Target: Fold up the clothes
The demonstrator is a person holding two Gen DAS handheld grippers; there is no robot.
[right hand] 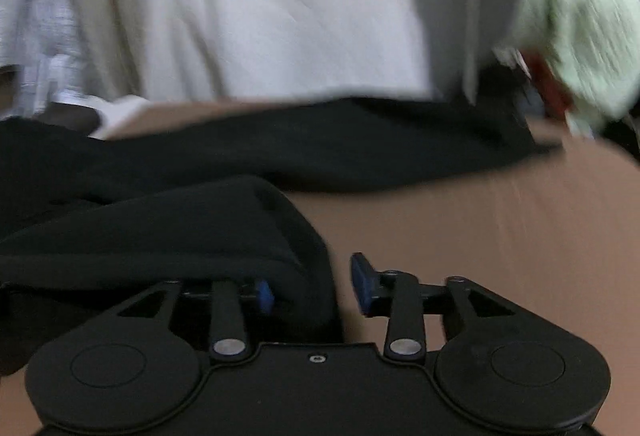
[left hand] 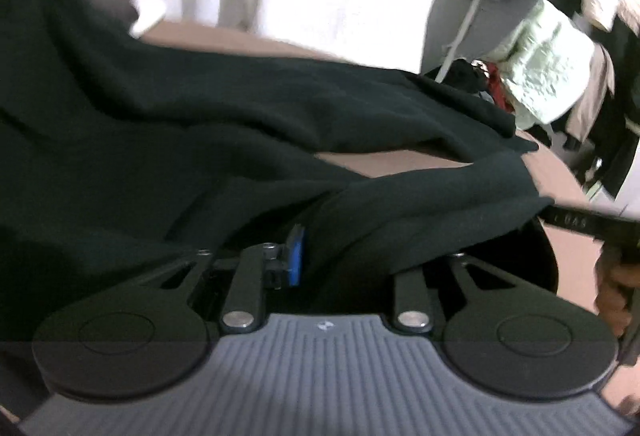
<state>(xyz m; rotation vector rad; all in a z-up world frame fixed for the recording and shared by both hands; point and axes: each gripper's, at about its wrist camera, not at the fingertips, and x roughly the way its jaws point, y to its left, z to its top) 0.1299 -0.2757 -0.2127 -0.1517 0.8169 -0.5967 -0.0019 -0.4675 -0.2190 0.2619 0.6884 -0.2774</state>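
while black cloth drapes the table, both grippers gape.

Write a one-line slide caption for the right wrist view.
Right gripper at the folded edge of a black garment on a brown table.

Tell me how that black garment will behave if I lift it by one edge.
The black garment will probably droop: it lies in soft folds across the brown table. It looks thick, perhaps heavyish. Its matte knit seems unlikely to slip.
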